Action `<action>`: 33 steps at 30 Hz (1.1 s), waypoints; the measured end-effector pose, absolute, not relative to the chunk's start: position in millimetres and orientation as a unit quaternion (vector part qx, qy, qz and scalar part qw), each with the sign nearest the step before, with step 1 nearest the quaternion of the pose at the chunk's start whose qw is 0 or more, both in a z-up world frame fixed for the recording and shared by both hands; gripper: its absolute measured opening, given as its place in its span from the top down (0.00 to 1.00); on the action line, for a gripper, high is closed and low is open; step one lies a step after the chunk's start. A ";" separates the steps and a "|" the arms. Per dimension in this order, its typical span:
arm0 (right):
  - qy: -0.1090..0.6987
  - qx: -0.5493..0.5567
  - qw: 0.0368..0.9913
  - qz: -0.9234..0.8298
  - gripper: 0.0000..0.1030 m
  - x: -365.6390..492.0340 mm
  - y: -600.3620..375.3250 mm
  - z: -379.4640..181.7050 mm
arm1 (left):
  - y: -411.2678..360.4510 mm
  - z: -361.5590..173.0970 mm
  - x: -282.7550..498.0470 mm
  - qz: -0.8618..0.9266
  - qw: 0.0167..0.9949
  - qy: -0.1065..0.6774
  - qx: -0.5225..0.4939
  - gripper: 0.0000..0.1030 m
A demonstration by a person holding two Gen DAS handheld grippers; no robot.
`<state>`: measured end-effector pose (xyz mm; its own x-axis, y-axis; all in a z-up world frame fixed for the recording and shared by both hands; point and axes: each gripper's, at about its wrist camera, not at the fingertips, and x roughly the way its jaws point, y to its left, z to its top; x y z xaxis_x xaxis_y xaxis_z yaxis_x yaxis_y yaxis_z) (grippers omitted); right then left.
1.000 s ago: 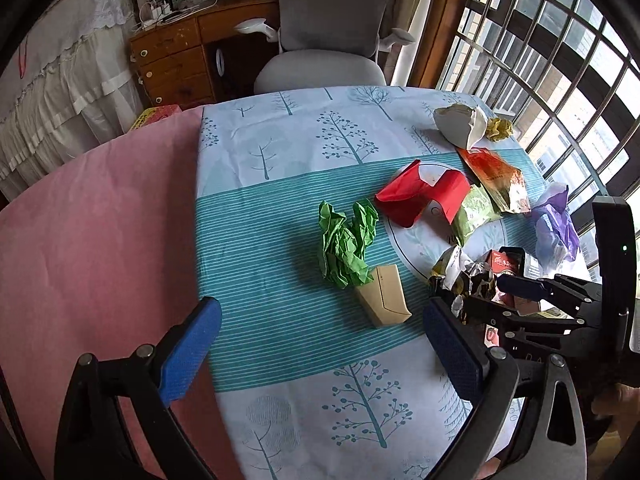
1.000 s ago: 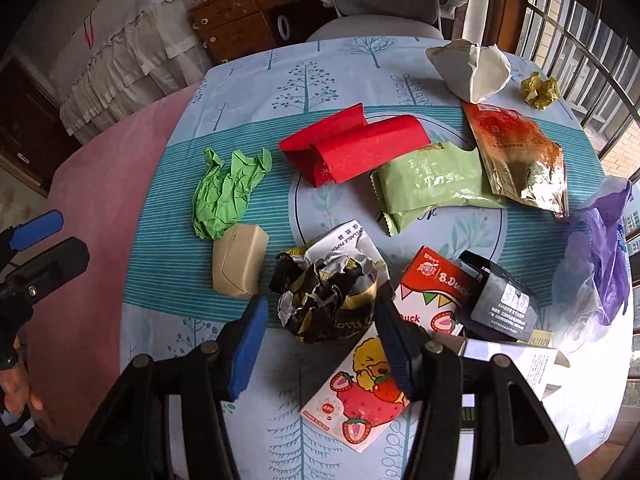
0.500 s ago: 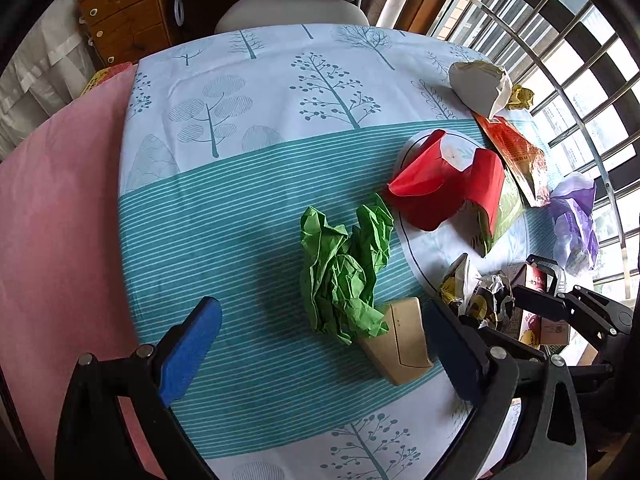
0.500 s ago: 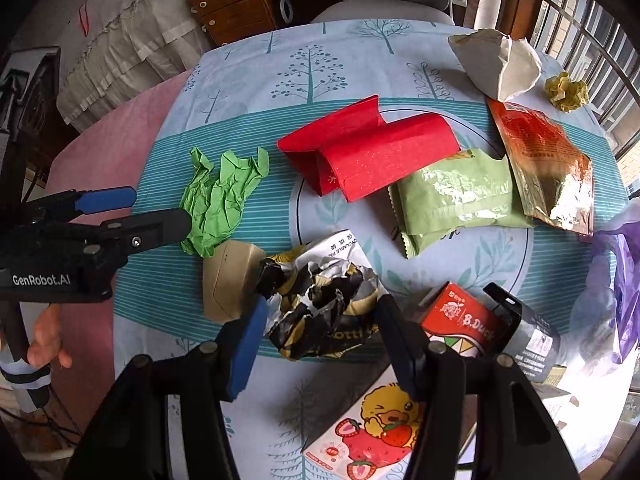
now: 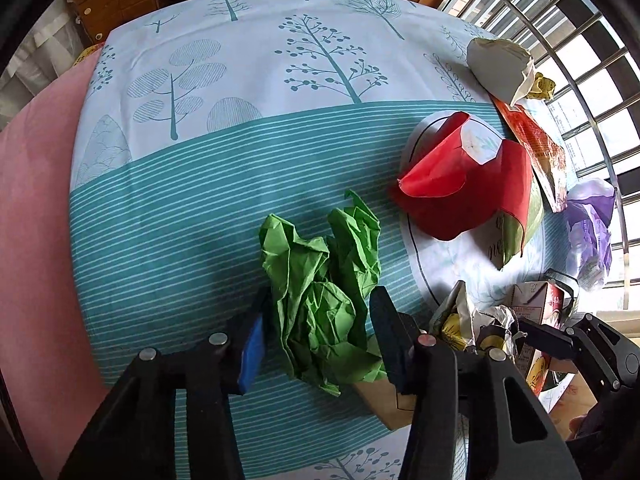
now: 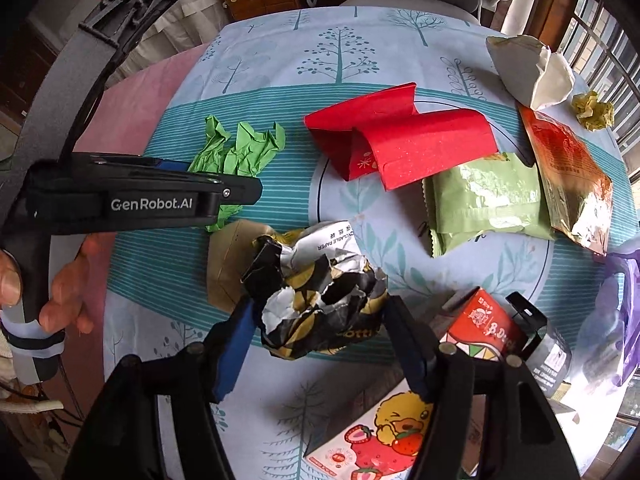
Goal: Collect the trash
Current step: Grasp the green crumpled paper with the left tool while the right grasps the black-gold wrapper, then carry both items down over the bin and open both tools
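Note:
Trash lies across the tree-print tablecloth (image 5: 240, 80). My left gripper (image 5: 318, 340) has its two fingers on either side of the crumpled green paper (image 5: 324, 296) and is closed in on it; the paper also shows in the right wrist view (image 6: 240, 152). My right gripper (image 6: 316, 340) straddles the crumpled black, gold and silver wrapper (image 6: 320, 304) with its fingers close beside it. A tan box (image 6: 226, 264) lies between the two pieces.
Red folded paper (image 6: 400, 140), a green packet (image 6: 484, 200), an orange foil bag (image 6: 572, 176), a white crumpled bag (image 6: 528, 68), a yellow paper ball (image 6: 592, 110), a purple plastic bag (image 6: 628, 304), a strawberry carton (image 6: 380, 436) and a black pouch (image 6: 548, 344) lie around. Pink cloth (image 5: 36, 240) covers the left.
My left gripper has moved forward and closed from wide open onto the green paper. My right gripper has moved forward around the black and gold wrapper.

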<state>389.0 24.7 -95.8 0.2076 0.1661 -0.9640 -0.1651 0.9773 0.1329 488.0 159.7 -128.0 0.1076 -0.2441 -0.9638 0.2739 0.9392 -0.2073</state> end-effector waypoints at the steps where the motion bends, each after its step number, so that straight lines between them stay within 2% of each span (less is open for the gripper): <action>1: 0.620 -0.004 0.777 0.106 0.36 388.9 25.9 -96.6 | 159.1 -129.0 487.7 -0.179 0.742 0.646 0.011 0.66; 4: 0.615 -0.007 0.782 0.105 0.37 388.9 25.9 -95.0 | 163.4 -125.8 483.7 -0.181 0.747 0.639 0.006 0.70; 7: 0.613 0.004 0.783 0.101 0.41 387.7 21.5 -92.8 | 170.8 -114.9 473.7 -0.176 0.759 0.627 0.005 0.71; 16: 0.581 0.069 0.801 0.125 0.42 364.2 2.3 -57.2 | 187.1 -69.1 411.3 -0.161 0.780 0.604 -0.005 0.70; 26: 0.526 0.077 0.824 0.198 0.42 274.8 -40.0 -1.4 | 147.0 -24.8 280.5 -0.136 0.805 0.578 -0.012 0.70; 33: 0.517 0.074 0.821 0.231 0.42 182.0 -103.3 1.7 | 82.7 -14.4 168.3 -0.112 0.831 0.544 -0.011 0.70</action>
